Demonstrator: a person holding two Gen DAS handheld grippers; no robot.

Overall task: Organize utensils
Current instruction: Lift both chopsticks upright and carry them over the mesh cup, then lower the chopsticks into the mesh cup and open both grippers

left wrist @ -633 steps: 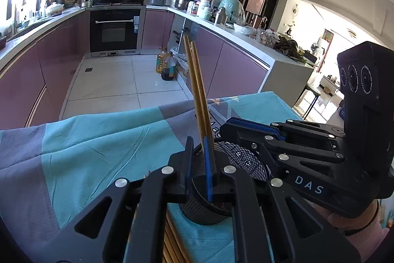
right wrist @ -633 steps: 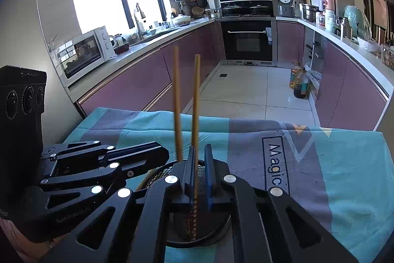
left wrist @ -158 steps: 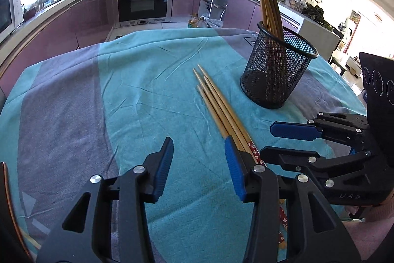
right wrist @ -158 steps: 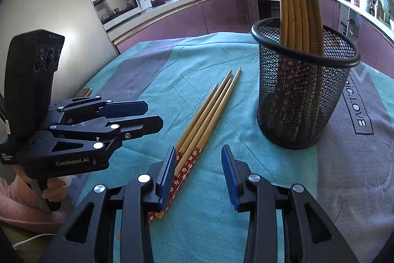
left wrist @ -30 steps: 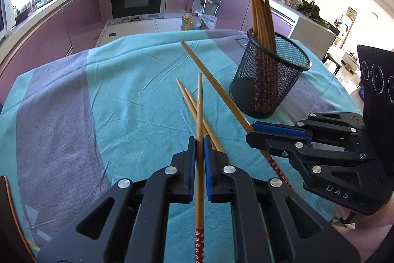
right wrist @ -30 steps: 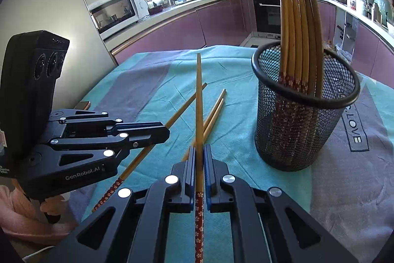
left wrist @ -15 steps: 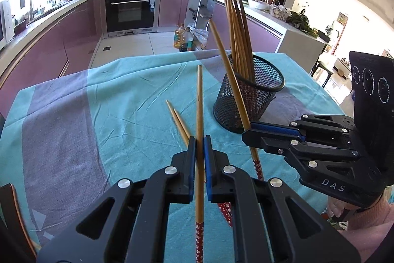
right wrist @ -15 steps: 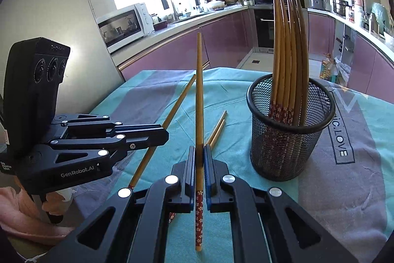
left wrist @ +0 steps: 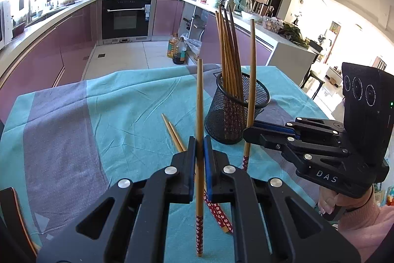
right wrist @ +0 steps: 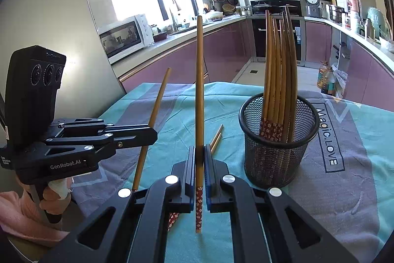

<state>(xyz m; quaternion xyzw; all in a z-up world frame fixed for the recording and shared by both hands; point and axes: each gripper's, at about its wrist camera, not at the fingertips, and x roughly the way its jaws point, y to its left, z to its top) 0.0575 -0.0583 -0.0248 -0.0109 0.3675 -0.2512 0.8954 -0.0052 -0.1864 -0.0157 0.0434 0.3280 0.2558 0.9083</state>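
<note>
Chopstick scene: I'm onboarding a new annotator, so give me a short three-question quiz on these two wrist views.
1. True or false: the left gripper is shut on a chopstick.
2. How many loose chopsticks lie on the teal cloth?
A. none
B. two
C. five
3. Fill in: the right gripper holds its chopstick with the red flowered end pointing ____.

Key:
1. True; it is pinched between the blue pads, nearly upright.
2. B; they lie side by side, left of the black mesh holder.
3. Down, towards the cloth, like the chopsticks already standing in the holder.
</note>
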